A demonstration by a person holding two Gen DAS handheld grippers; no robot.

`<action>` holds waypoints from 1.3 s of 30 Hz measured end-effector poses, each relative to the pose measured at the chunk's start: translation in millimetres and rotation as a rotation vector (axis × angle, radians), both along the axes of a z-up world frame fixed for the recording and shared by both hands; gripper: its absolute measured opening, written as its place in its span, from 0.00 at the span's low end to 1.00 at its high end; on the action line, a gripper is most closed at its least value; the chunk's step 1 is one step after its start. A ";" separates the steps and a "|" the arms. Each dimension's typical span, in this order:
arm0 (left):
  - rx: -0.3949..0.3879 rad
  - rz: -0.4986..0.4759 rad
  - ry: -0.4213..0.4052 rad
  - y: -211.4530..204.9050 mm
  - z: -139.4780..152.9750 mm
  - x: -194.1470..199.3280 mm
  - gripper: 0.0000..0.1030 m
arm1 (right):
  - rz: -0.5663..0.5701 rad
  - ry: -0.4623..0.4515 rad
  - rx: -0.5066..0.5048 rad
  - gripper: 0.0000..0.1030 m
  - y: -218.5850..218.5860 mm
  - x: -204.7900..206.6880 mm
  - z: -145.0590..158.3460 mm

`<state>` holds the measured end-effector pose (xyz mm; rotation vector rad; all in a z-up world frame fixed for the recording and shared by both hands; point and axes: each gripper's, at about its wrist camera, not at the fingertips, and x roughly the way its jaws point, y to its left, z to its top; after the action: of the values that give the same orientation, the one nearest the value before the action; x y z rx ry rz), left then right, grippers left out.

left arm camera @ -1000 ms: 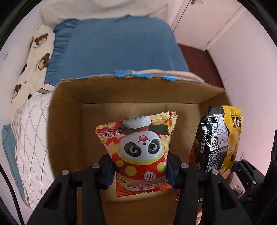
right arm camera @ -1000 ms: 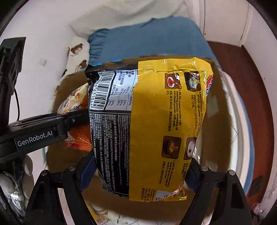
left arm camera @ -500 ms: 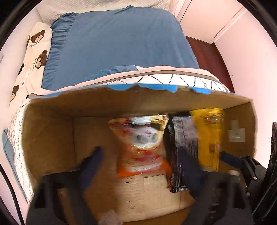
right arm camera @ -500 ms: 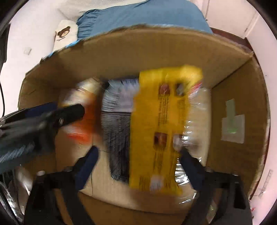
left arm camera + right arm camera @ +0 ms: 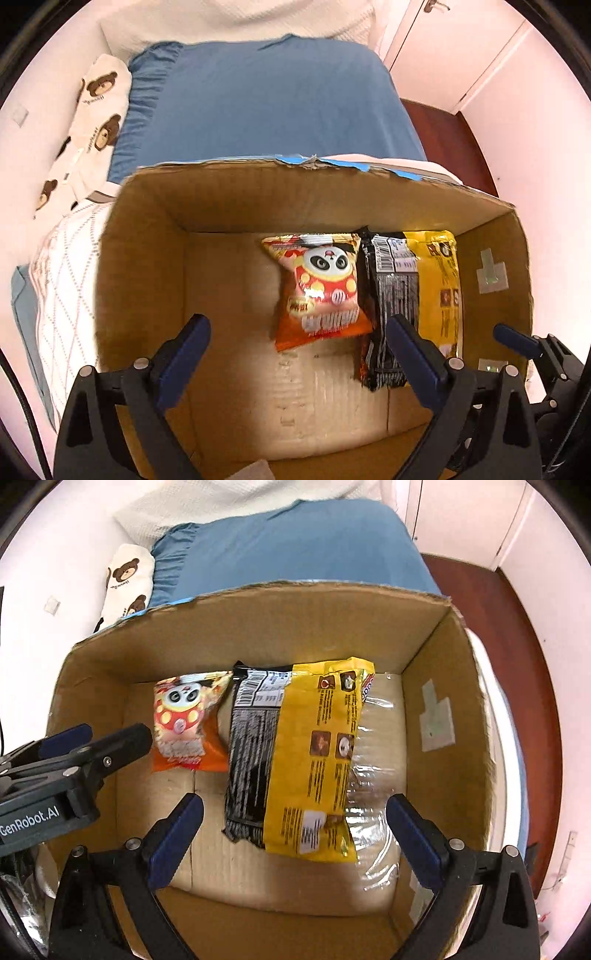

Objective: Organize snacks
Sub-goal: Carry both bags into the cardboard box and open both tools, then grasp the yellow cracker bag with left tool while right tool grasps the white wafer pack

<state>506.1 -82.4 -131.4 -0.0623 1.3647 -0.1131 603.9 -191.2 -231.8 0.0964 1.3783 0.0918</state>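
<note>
Box: The cardboard box [image 5: 258, 627] is sitting on the bed [image 5: 258, 92] with its top open, so snacks can be dropped in from above.

Panda bag: The small orange panda bag [image 5: 319, 288] is lying flat on the box floor, up against the far wall. It is lying there so it is not taking much room.

Yellow bag: The big yellow and black bag [image 5: 295, 760] is lying just beside the panda bag, on its right. The two bags are touching or nearly touching, side by side, like a neat row.

Left gripper: The left gripper [image 5: 297, 341] is hanging over the box with its fingers spread wide. It is holding nothing.

Right gripper: The right gripper [image 5: 293, 825] is hanging over the yellow bag with its fingers spread wide too. It is holding nothing.

Why: Both bags are resting in the box, so the grippers are not squeezing them.

Room left: The left part of the box floor is showing bare cardboard, so I think more snacks could be going there.

Next: The grippers probably need to be going out of the box for more snacks.
</note>
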 end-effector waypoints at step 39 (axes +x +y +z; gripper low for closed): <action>0.015 0.100 -0.320 44.4 116.6 -225.2 0.94 | -0.098 -0.299 0.117 0.98 -2.4 -261.3 139.0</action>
<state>280.9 -38.0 -14.8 -0.0953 1.0406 -0.0273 342.6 -193.6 -92.8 0.2384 1.0674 0.1004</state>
